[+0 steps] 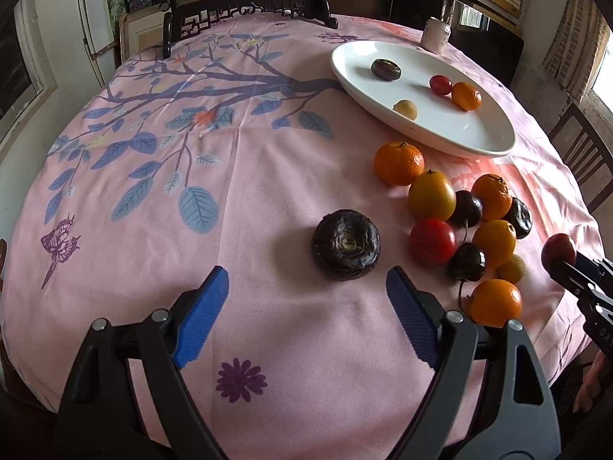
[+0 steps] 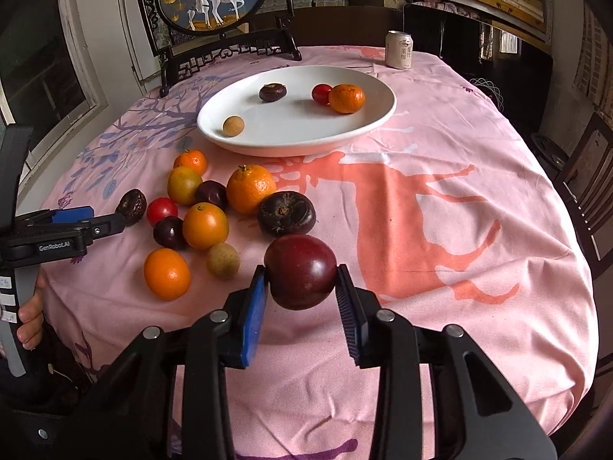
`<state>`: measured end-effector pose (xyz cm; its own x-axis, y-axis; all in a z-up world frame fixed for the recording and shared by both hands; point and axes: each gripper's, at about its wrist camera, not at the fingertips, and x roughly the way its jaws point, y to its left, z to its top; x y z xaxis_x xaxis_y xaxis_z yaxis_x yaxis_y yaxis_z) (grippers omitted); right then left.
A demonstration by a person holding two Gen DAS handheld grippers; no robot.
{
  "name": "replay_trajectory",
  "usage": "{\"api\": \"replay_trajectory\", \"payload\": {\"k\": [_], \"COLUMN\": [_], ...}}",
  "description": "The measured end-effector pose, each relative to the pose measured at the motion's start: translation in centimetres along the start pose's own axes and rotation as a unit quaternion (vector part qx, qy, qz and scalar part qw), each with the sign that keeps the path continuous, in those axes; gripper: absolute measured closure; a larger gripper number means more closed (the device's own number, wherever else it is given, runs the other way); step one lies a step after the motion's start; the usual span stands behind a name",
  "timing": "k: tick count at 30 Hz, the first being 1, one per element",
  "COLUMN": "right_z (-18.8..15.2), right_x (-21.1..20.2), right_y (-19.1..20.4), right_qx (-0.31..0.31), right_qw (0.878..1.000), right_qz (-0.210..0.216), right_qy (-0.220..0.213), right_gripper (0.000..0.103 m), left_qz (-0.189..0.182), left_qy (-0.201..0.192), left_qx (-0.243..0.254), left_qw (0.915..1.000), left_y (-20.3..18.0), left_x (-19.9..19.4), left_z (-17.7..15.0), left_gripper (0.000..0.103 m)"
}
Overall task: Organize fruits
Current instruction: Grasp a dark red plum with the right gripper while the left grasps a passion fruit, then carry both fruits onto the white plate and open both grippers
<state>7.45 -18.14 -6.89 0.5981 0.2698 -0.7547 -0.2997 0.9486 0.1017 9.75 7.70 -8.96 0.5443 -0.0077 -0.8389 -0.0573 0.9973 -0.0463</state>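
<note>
Nearest, the right gripper [image 2: 300, 280] clamps a dark red plum [image 2: 300, 271], apparently lifted clear for carrying. The left gripper [image 1: 306, 295] gapes before a dark chestnut-like fruit [image 1: 346, 244]. Beyond the loose fruit pile [image 2: 199, 214], the far white plate [image 2: 367, 124] holds four sorted pieces.

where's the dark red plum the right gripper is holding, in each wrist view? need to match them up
Left wrist: dark red plum at the far right edge, mid-height, pinched in the right gripper, right of the fruit pile.
Right wrist: the plum sits low centre, between the right gripper's blue pads, near side of the pile.
Shared landmark: white plate, upper right in the left view, upper centre in the right view.
</note>
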Motion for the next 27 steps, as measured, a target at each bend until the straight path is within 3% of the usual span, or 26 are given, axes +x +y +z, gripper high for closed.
{"api": "replay_trajectory", "payload": {"k": [6, 10, 13, 20, 27], "right_z": [-0.3, -0.5, -0.5, -0.3, 0.7], "right_x": [-0.1, -0.2, -0.6, -0.8, -0.4], "right_y": [-1.0, -1.1, -1.0, -0.7, -0.4], "right_qx": [0.017, 0.022, 0.022, 0.022, 0.018], "right_qw": [1.0, 1.0, 1.0, 1.0, 1.0], "right_qz": [0.002, 0.006, 0.009, 0.02, 0.024], "right_qy": [0.006, 0.006, 0.0, -0.006, -0.006], "right_gripper": [0.067, 0.067, 0.067, 0.067, 0.067], "left_qz": [0.018, 0.015, 0.007, -0.018, -0.034], "left_qy": [-0.001, -0.009, -0.006, -0.041, -0.049], "left_qx": [0.015, 0.014, 0.007, 0.01, 0.035], "left_qw": [0.9997, 0.9997, 0.9999, 0.999, 0.9976], "left_y": [-1.5, -2.0, -1.9, -2.2, -3.6], "left_x": [1.6, 1.4, 0.6, -3.2, -4.3], "left_z": [0.8, 1.2, 1.0, 0.9, 2.9], "left_gripper": [0.026, 0.063, 0.064, 0.064, 0.064]}}
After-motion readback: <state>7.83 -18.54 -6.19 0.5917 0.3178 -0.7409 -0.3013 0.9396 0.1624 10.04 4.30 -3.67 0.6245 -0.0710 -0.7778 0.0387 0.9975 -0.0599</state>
